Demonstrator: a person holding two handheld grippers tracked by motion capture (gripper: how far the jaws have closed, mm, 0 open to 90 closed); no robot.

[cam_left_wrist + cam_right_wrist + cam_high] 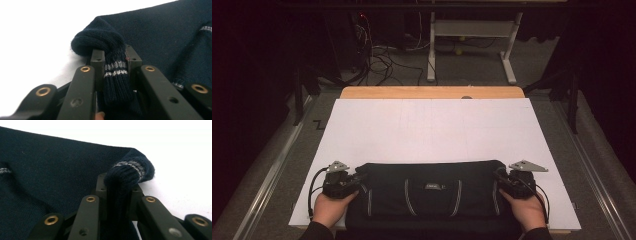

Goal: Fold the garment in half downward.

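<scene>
A folded dark navy knitted sweater (429,192) with thin grey-white stripes lies flat along the near edge of the white-covered worktop (432,130), spanning most of the stretch between the near-left and near-right corners. Its long side runs parallel to that near edge, and a small label sits at its middle.

The left tool (357,181) is at the sweater's left end, held in the person's left hand (331,202). In the left gripper view its jaws are pressed onto a bunched ribbed fold of the knit (115,72), the striped band caught squarely between the pads, with a rounded bulge of fabric standing just beyond them.

The right tool (501,179) is at the sweater's right end, held in the right hand (527,210). In the right gripper view its jaws pinch a matching ribbed fold (120,192), and the striped cuff (133,168) curls over just past the pads toward the bare white surface.

Both tools lie low at the worktop, facing inward toward each other across the garment.
</scene>
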